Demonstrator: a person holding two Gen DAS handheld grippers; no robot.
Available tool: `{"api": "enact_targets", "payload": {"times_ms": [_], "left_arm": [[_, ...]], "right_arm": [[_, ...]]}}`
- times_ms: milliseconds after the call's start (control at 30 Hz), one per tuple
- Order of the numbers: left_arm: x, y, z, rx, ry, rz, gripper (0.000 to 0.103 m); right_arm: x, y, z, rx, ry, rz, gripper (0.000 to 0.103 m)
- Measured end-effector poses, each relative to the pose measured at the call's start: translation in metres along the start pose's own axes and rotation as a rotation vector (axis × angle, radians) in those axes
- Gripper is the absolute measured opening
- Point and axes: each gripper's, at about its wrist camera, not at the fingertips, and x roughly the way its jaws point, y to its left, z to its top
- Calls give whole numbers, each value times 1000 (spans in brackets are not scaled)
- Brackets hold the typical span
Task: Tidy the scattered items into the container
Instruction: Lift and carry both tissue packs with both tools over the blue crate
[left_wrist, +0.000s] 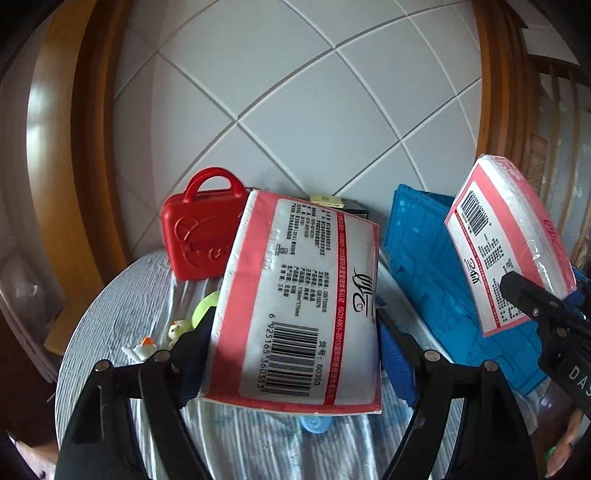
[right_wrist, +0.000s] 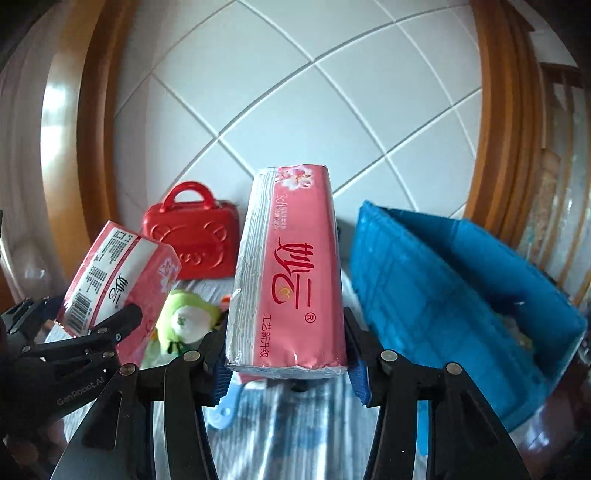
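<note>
It looked like a home. A white tiled wall (right_wrist: 295, 110) stood behind wooden door frames (right_wrist: 88, 147). A cloth-covered table (left_wrist: 122, 295) held a toy suitcase (left_wrist: 199, 236).

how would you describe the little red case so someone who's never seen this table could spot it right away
Start at the white tiled wall behind the cloth-covered table. The red case stands upright against it, left of the blue container. It is the only hard, all-red thing there, with an arched carry handle and an embossed bear face, unlike the pink tissue packs or the green plush toy.

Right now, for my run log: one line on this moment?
left gripper: shut on tissue pack | right gripper: shut on second tissue pack | blue bin: right
</note>
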Motion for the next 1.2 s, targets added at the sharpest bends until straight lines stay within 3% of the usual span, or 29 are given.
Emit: {"api": "enact_targets", "payload": {"times_ms": [167,400,600,900,1067,1200], "left_arm": [[-9,-71,15,45,-57,-65,80],[-4,-203,28,79,-117,-101,80],[-2,-307,31,75,-120,-118,80],[28,-409,26,142,-19,-127,80],[65,-435,22,143,95,-121,80],[86,-453,18,138,157,-116,80]], "right_arm": [[-31,-67,7,49,-82,-96,50],[-67,-192,2,60,-146,-190,50],[-80,-305,-6,35,-140,-252,51],[-41,-416,-36,118,-42,-207,51],[-6,-425,-50,138,57,-102,51],[18,-439,-58,136,115,-118,51]]}}
